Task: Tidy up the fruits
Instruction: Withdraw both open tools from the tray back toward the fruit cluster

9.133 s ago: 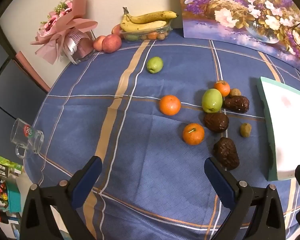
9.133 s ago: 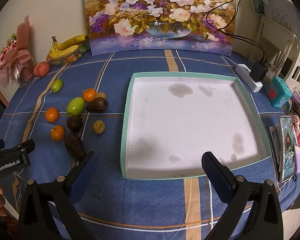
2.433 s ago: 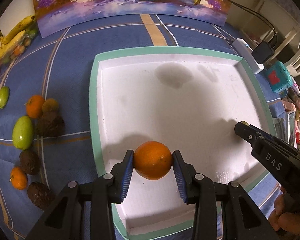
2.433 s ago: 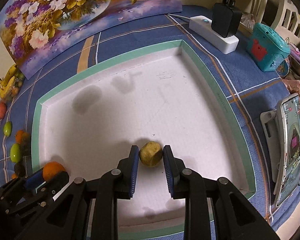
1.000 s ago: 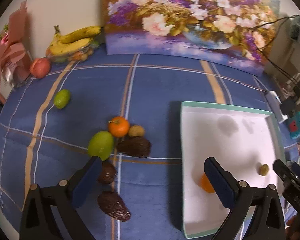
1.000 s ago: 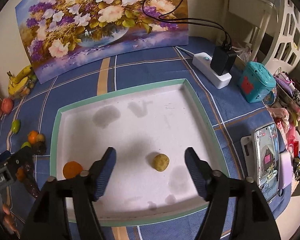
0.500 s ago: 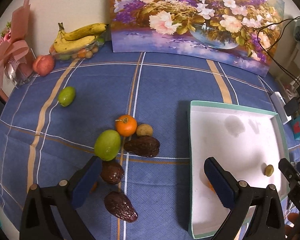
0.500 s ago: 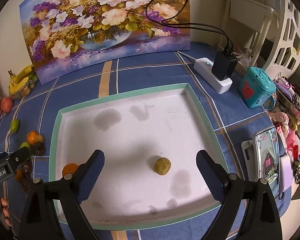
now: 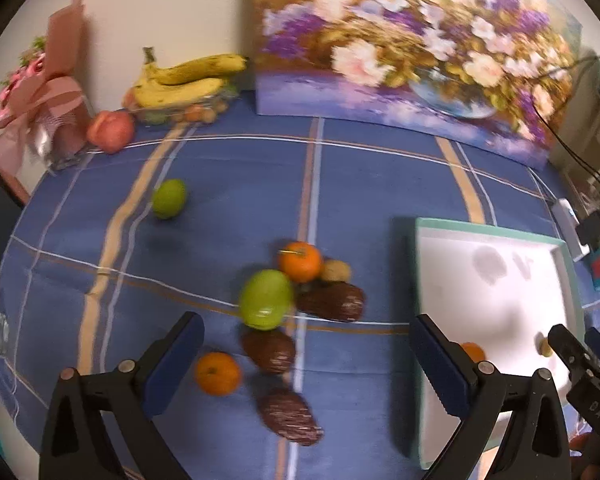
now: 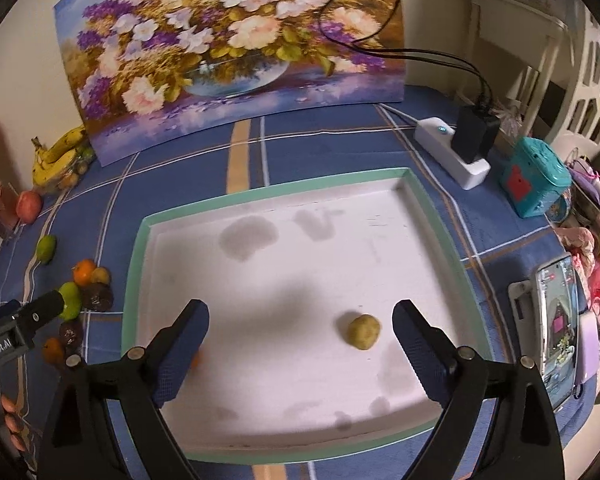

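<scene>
My left gripper (image 9: 306, 340) hangs open over the loose fruit on the blue cloth. Between its fingers lie a green apple (image 9: 266, 299), two oranges (image 9: 300, 261) (image 9: 218, 372), a small brown fruit (image 9: 335, 270) and three dark brown fruits (image 9: 332, 300). A green lime (image 9: 169, 197) lies apart, farther left. My right gripper (image 10: 300, 320) is open above the white tray (image 10: 260, 196), nothing between its pads. In the tray sits a small yellowish fruit (image 10: 363, 332), and an orange (image 9: 473, 350) near the left rim, mostly hidden behind a finger in the right wrist view.
Bananas (image 9: 188, 80), a peach (image 9: 110, 132) and a pink bouquet (image 9: 48, 96) line the back left. A flower painting (image 10: 228, 52) leans on the wall. A power strip (image 10: 452, 152), teal box (image 10: 534, 176) and phone (image 10: 558, 332) lie right of the tray.
The left gripper has shifted from the tray toward the fruit cluster, which now sits nearer between its fingers. The right jaws have spread wider; the yellowish fruit stays on the tray.
</scene>
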